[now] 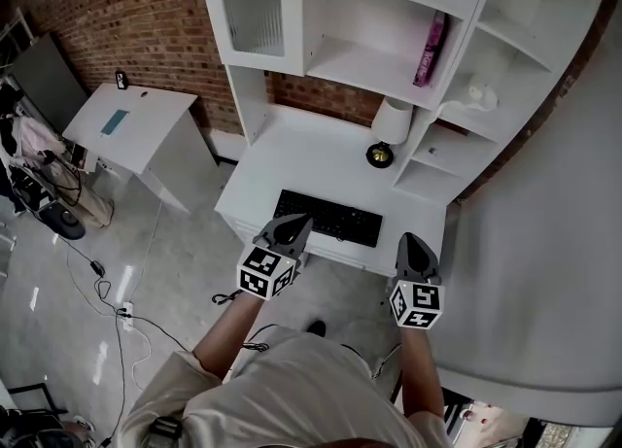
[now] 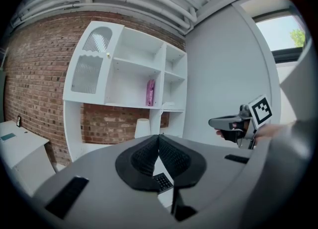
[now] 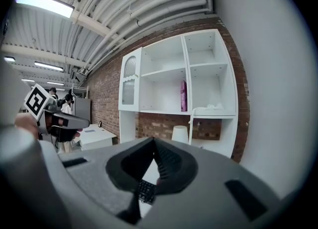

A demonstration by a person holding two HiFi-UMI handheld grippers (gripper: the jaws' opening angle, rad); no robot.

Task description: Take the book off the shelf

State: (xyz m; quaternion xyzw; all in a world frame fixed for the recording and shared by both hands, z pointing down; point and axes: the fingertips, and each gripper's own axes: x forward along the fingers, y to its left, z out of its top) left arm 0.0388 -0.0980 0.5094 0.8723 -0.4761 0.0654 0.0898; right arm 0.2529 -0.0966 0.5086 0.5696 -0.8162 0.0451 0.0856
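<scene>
Left gripper (image 1: 299,224): jaws together, empty | right gripper (image 1: 410,240): jaws together, empty | both lower centre of frame | book (image 1: 431,50): upright on shelf (image 1: 364,72), upper right

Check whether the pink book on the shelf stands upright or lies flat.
Upright: the pink book stands on end at the right side of its shelf.
</scene>
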